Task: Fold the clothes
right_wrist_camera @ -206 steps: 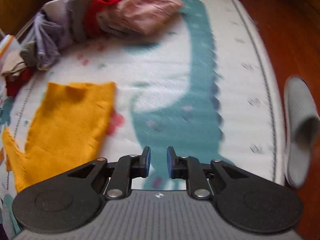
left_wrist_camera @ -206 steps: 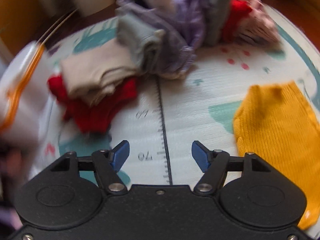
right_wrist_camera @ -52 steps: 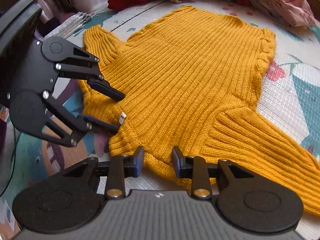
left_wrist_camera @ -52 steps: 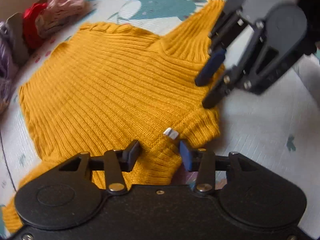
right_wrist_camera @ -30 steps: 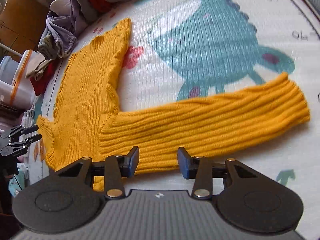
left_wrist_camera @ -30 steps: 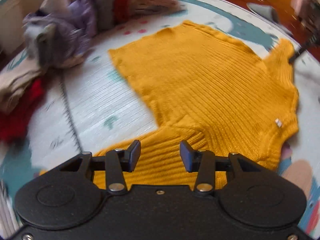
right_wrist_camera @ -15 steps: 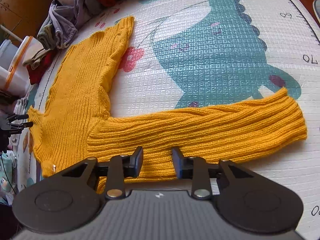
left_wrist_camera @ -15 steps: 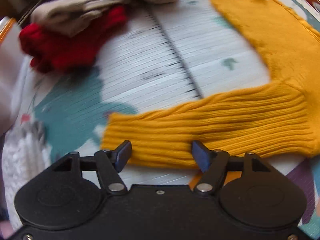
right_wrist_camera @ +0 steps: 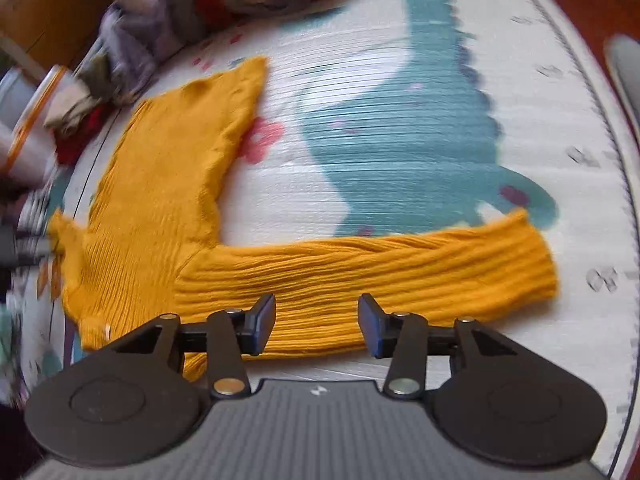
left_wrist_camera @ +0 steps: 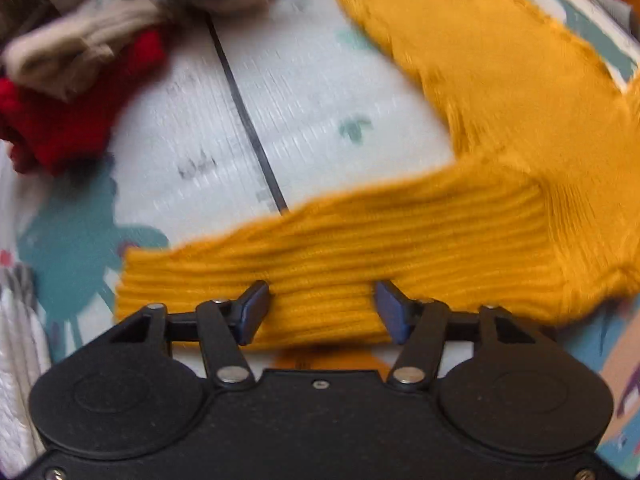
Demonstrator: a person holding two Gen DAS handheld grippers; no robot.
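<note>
The mustard-yellow ribbed knit sweater is lying flat on the dinosaur-print foam play mat, both sleeves spread sideways. Sleeve folding appears to be starting. The left gripper is closing over the left sleeve; the right gripper is opening above the right sleeve; neither is clamping yet. Next, each must pinch its sleeve and carry it inward.

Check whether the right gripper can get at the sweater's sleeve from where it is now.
Probably yes: the right gripper hangs over the yellow sweater's sleeve, jaws opening, nothing lying on it, fingers astride its near edge.
</note>
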